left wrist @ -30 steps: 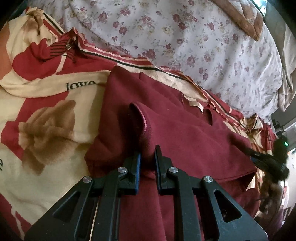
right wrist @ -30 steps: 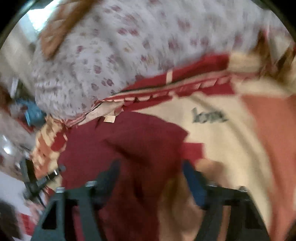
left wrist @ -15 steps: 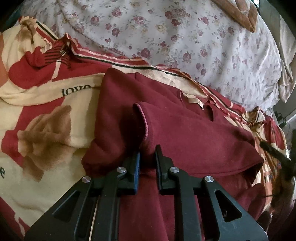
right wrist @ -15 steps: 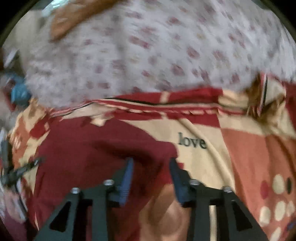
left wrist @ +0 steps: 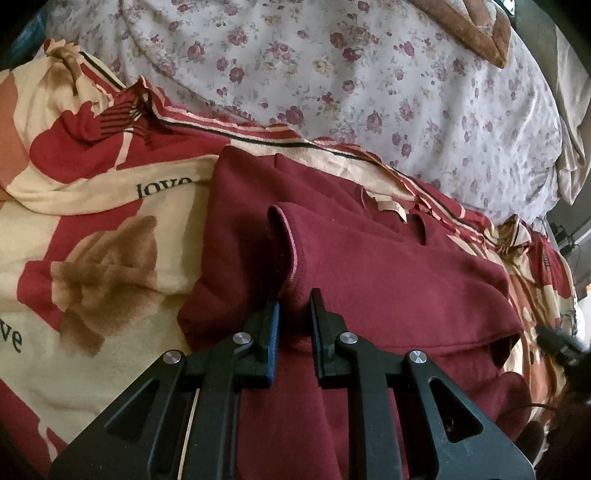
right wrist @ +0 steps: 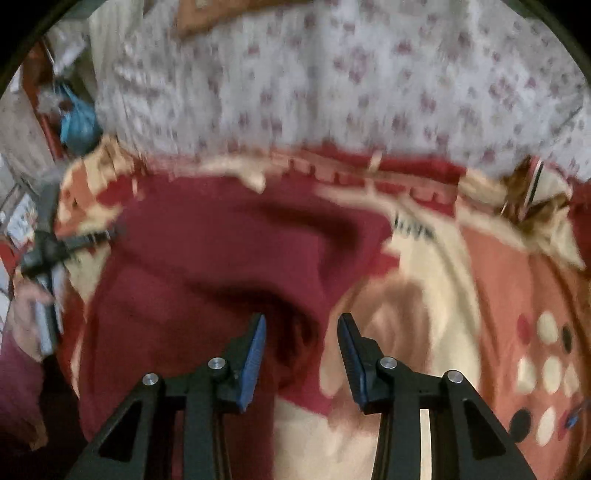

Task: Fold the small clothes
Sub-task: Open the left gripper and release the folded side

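Observation:
A dark red garment (left wrist: 388, 266) lies partly folded on a red and cream blanket (left wrist: 92, 258). My left gripper (left wrist: 293, 299) is shut on the garment's hemmed edge, which rises in a fold between the fingers. In the blurred right wrist view the same garment (right wrist: 221, 266) lies at the left and middle. My right gripper (right wrist: 301, 325) is open over the garment's right edge, with nothing held between its fingers. The other gripper (right wrist: 48, 251) and a hand show at the far left of that view.
A white floral quilt (left wrist: 351, 74) covers the bed behind the blanket, and shows blurred in the right wrist view (right wrist: 351, 74). A brown-edged cushion (left wrist: 465, 29) lies at the back right. A blue bag (right wrist: 79, 122) sits beyond the bed's edge.
My left gripper has stayed shut on the garment's edge and lowered it, flattening the fold. My right gripper has stayed open and moved left, over the garment's right edge.

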### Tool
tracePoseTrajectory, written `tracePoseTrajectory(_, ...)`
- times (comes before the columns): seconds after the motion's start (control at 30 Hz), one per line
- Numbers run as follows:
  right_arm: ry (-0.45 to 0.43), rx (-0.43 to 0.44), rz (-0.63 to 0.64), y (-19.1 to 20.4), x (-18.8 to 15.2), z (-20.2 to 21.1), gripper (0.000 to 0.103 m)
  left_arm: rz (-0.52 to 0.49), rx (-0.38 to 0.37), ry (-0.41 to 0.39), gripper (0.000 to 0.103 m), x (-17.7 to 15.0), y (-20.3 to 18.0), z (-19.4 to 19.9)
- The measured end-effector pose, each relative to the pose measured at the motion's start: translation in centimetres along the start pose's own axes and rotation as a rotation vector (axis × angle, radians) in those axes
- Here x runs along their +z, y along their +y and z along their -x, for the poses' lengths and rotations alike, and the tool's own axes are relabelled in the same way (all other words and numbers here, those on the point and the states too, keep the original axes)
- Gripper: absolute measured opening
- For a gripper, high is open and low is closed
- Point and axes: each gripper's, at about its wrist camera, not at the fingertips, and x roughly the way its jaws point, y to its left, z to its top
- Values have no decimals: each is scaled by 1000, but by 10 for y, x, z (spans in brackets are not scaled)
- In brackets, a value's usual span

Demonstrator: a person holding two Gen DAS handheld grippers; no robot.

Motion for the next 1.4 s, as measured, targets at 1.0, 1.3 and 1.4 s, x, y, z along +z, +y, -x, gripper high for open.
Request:
tracePoseTrajectory(1.0, 49, -89, -129, -35, 37, -56, 45, 38, 16, -14, 64, -10, 14, 23)
tracePoseTrajectory(1.3, 53, 164, -121, -26, -32, 45, 68, 24, -34, 66, 64, -81, 17, 62)
tracePoseTrajectory(1.4, 79, 258, -100, -16, -56, 60, 68, -1, -53, 89, 64, -104, 10, 74)
